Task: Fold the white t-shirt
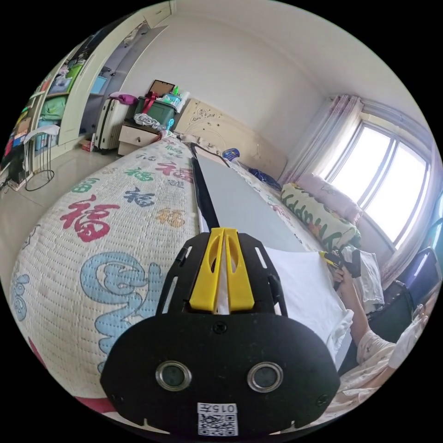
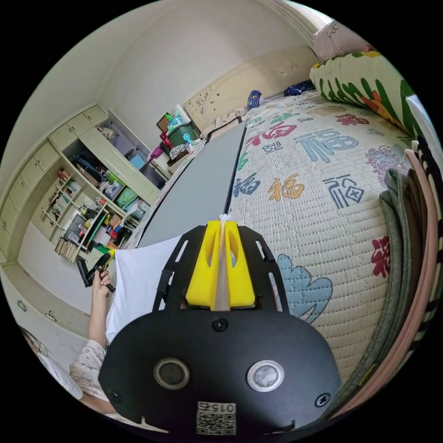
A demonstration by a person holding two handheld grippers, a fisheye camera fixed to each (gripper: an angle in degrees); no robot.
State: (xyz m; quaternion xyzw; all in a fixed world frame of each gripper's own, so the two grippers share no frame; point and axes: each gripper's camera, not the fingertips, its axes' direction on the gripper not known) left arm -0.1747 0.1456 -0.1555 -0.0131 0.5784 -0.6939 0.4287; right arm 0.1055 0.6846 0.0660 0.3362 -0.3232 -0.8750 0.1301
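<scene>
The white t-shirt (image 1: 307, 288) hangs stretched in the air between my two grippers, above the near end of a bed. My left gripper (image 1: 224, 229) has its yellow jaws shut on one edge of the shirt, and white cloth shows in the slit between them. A hand holds the right gripper (image 1: 342, 261) at the shirt's far edge. In the right gripper view, my right gripper (image 2: 224, 222) is shut on a pinch of white cloth that pokes out at the tips. From there the t-shirt (image 2: 138, 272) spreads left to the left gripper (image 2: 98, 268).
A grey board (image 1: 240, 198) lies lengthwise on the patterned quilt (image 1: 115, 217). Pillows (image 1: 318, 217) line the window side. A pile of folded clothes (image 2: 408, 240) sits at the bed's edge. A nightstand (image 1: 136, 136) and shelves (image 2: 92, 212) stand along the walls. The person's sleeve (image 1: 376, 350) is close by.
</scene>
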